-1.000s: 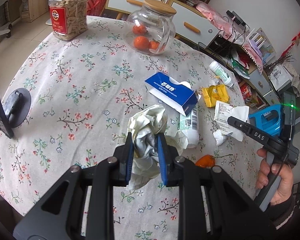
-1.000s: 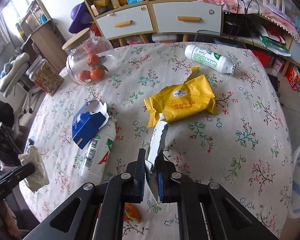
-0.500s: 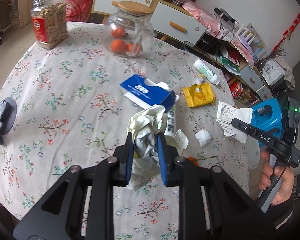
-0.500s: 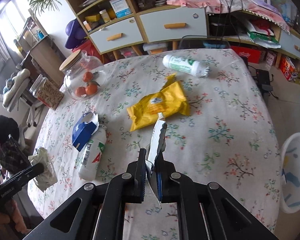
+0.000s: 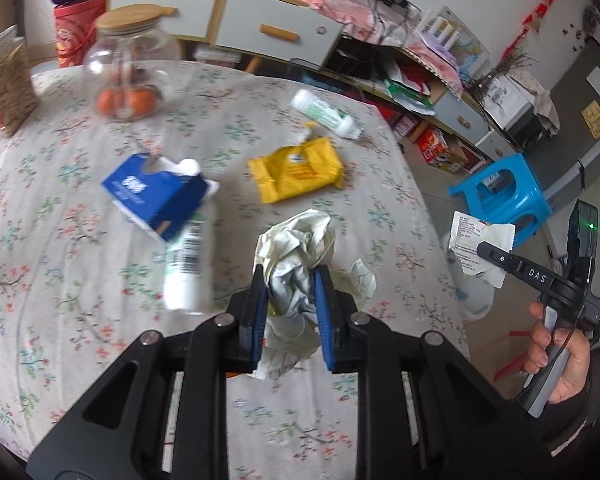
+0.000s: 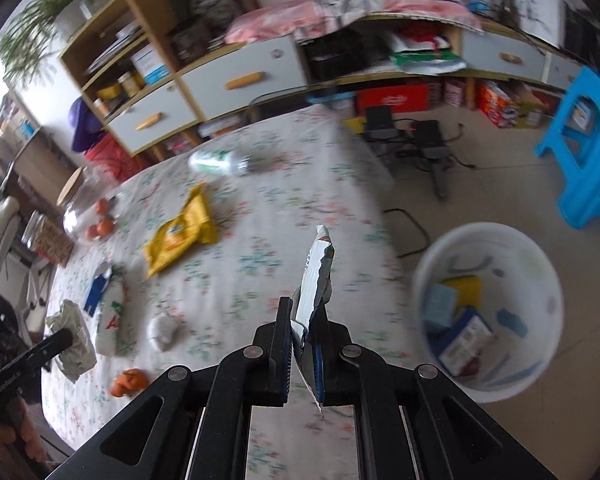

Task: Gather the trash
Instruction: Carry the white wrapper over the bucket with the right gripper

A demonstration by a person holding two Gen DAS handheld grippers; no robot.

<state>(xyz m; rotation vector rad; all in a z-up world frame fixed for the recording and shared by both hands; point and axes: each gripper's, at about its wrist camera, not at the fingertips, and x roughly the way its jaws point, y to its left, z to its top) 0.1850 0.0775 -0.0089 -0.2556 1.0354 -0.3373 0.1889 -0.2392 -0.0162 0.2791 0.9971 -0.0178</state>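
Note:
My left gripper [image 5: 290,292] is shut on a crumpled wad of paper [image 5: 298,248], held above the floral table [image 5: 60,280]. My right gripper [image 6: 302,328] is shut on a flat white wrapper [image 6: 316,276], which also shows in the left wrist view [image 5: 474,240], held past the table's right edge. A white trash bin [image 6: 488,304] with several discarded items stands on the floor to the right. On the table lie a yellow packet [image 5: 296,168], a blue carton [image 5: 156,192], a white bottle [image 5: 188,264], a green-labelled bottle [image 5: 326,114], a tissue ball [image 6: 162,330] and an orange peel [image 6: 128,382].
A glass jar of oranges [image 5: 130,64] and a snack jar [image 5: 6,84] stand at the table's far left. A blue stool [image 6: 588,152] stands beyond the bin. Cables and a power strip [image 6: 424,148] lie on the floor. Drawers and shelves [image 6: 220,80] line the back wall.
Both grippers have swung to the right with their loads. The right gripper now reaches past the table edge, and the white bin has come into its view.

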